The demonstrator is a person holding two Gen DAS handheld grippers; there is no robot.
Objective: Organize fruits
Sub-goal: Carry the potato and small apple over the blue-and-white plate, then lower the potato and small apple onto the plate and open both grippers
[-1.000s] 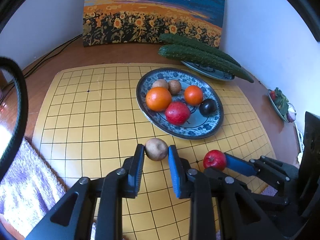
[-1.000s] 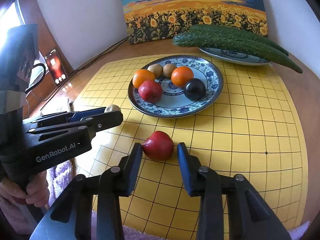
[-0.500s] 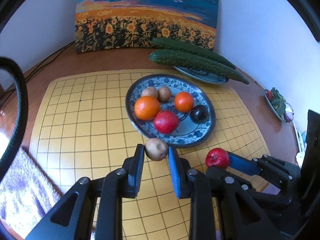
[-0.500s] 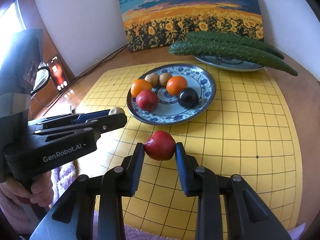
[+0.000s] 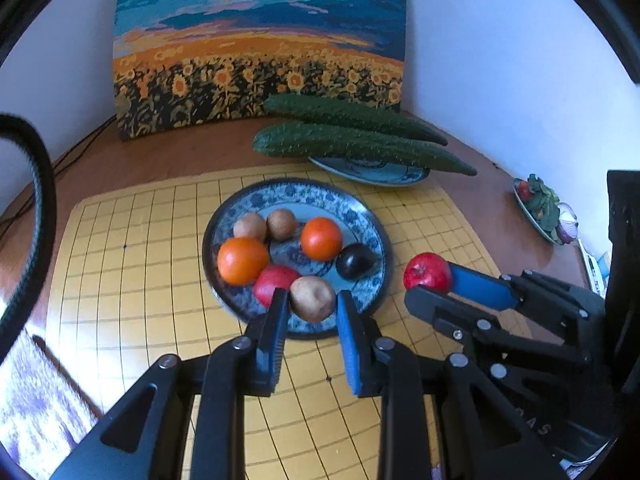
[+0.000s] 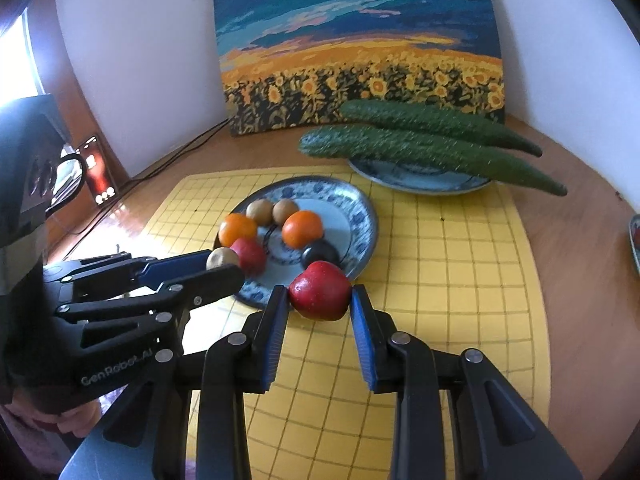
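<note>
- Fruits sit mostly on the blue patterned plate (image 5: 376,236) in the middle of the yellow grid mat (image 5: 120,280): two oranges (image 5: 243,261), two brown kiwis (image 5: 281,223), one red apple (image 5: 272,282) and one dark plum (image 5: 354,261).
- Left gripper (image 5: 312,306) is clamped tight on a third brown kiwi (image 5: 313,298), held over the plate's near rim.
- Right gripper (image 6: 320,300) is closed on a second red apple (image 6: 320,290), held just off the plate's near right edge.
- Only the left wrist view shows a small dish of greens (image 5: 544,210) at the far right of the table (image 5: 180,156); only the right wrist view shows a lit phone screen (image 6: 100,174) on the left and fingers (image 6: 72,420) under the left tool.
- A second ago both fruits rested on the mat, nearer than the plate; now they are lifted and carried toward it.
- Two cucumbers (image 6: 424,152) lie across a second plate (image 6: 416,178) at the far side, before one sunflower painting (image 6: 360,40).
</note>
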